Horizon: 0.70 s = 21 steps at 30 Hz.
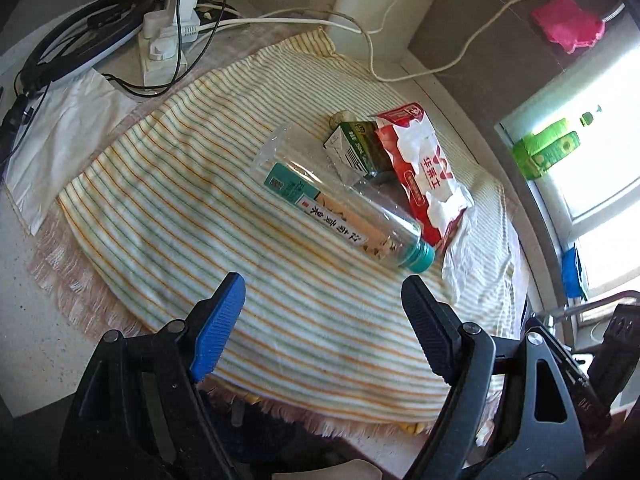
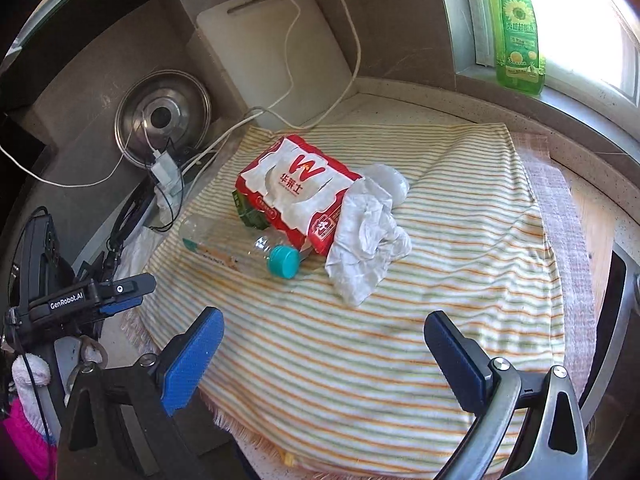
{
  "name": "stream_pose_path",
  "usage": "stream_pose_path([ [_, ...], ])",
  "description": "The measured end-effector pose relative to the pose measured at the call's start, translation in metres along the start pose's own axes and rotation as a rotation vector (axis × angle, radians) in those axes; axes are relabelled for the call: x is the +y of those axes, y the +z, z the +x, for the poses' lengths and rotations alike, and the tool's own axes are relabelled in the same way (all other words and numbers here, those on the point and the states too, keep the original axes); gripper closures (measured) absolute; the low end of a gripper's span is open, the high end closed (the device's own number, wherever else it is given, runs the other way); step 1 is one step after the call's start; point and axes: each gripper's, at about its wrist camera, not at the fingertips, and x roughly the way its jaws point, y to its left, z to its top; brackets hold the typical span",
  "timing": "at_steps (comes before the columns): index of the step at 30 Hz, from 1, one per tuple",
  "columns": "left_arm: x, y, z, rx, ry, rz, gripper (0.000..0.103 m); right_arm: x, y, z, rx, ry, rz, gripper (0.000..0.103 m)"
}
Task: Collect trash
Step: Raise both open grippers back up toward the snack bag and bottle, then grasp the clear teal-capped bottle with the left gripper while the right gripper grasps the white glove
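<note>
striped cloth (image 2: 360, 340) covers counter (image 2: 592, 216) beneath window (image 2: 592, 20).

Clear plastic bottle (image 2: 240, 250) with teal cap (image 2: 283, 262) lying on its side, touching a torn red-and-white wrapper (image 2: 298, 192) that rests over a small green carton (image 1: 352, 148), with crumpled white paper (image 2: 366, 240) against the wrapper's open end.

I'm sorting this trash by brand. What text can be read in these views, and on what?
"W" and "华莱士": red and white bag.
"GenRobot.AI": left gripper body, seen from the right wrist.
"DAS": left gripper frame, left wrist view.
Clear bottle label: Chinese characters, not surely readable.
Green carton: print too blurred.
Green detergent bottle: label too small.
</note>
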Motion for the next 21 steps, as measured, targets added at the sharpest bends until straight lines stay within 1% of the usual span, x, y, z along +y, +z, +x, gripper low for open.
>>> stream_pose_path([
  [3, 0.0, 0.012, 0.013, 0.003, 0.016, -0.066, 0.02, -0.006, 0.008, 0.007, 0.009, 0.001, -0.008, 0.002],
  [8, 0.002, 0.026, 0.032, 0.009, 0.012, -0.177, 0.02, -0.013, 0.02, 0.021, 0.025, 0.001, -0.04, 0.002],
  [12, -0.002, 0.035, 0.046, 0.004, 0.029, -0.23, 0.02, -0.02, 0.029, 0.034, 0.044, 0.007, -0.049, 0.002],
  [18, 0.003, 0.048, 0.065, 0.004, 0.025, -0.333, 0.02, -0.024, 0.04, 0.055, 0.07, 0.019, -0.065, 0.002],
  [21, 0.002, 0.054, 0.074, 0.001, 0.043, -0.349, 0.02, -0.023, 0.043, 0.065, 0.085, 0.015, -0.087, 0.002],
])
